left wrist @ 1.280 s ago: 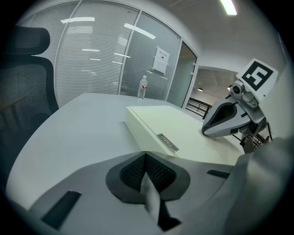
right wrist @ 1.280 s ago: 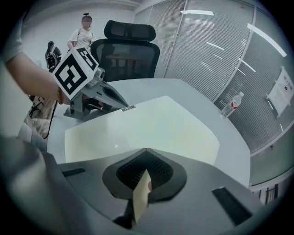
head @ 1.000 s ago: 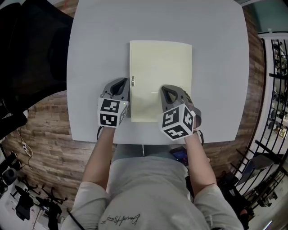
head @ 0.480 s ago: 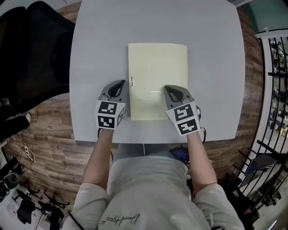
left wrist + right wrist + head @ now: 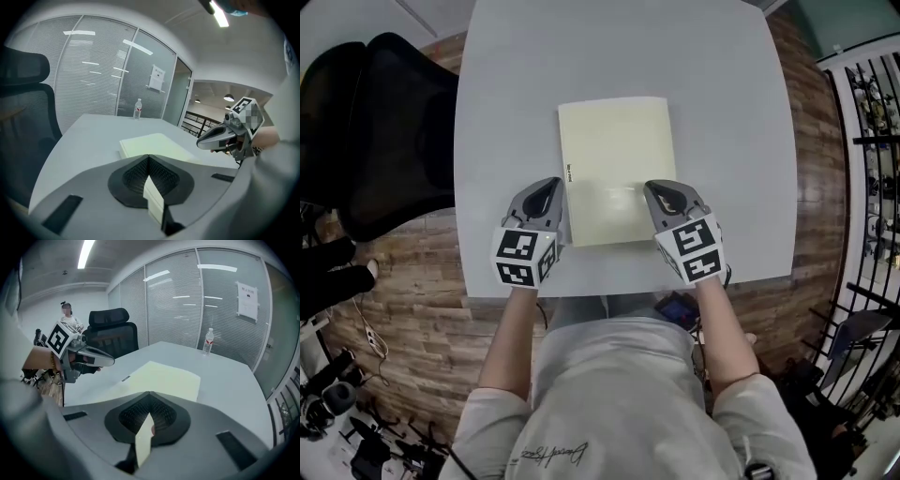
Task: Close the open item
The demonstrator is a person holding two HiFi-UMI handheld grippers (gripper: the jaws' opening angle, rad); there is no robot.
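Closure looks already achieved: the pale yellow folder point(image 5: 617, 169) lies flat on the grey desk point(image 5: 722, 112), cover down, slightly nearer the desk's front edge than its far edge and roughly midway between the side edges. A small dark label point(image 5: 569, 173) sits along its left, spine side. No raised flap or gaping edge shows in any view.

The left tool point(image 5: 546, 195) sits just beside the folder's front-left corner, off the spine edge. The right tool point(image 5: 664, 192) has its tip over the front-right corner. Each gripper view shows its own jaws pressed together with nothing between them, so neither tool is holding the folder. Seen from the opposite gripper view, each tool appears lifted slightly off the desk, though whether the right tip touches the cover cannot be told.

If anything remains, it is judged to be a check that the cover stays down. That is best done with a light, flat press of the shut right jaws near the free edge, away from the spine. The left tool should meanwhile steady the spine side so the folder does not slide towards the desk's right edge. Both tools should then lift straight up rather than drag, since dragging could catch the cover and reopen it.

An office chair point(image 5: 384, 131) stands off the desk's left edge, and a water bottle point(image 5: 208, 341) stands near the far edge, both well clear.
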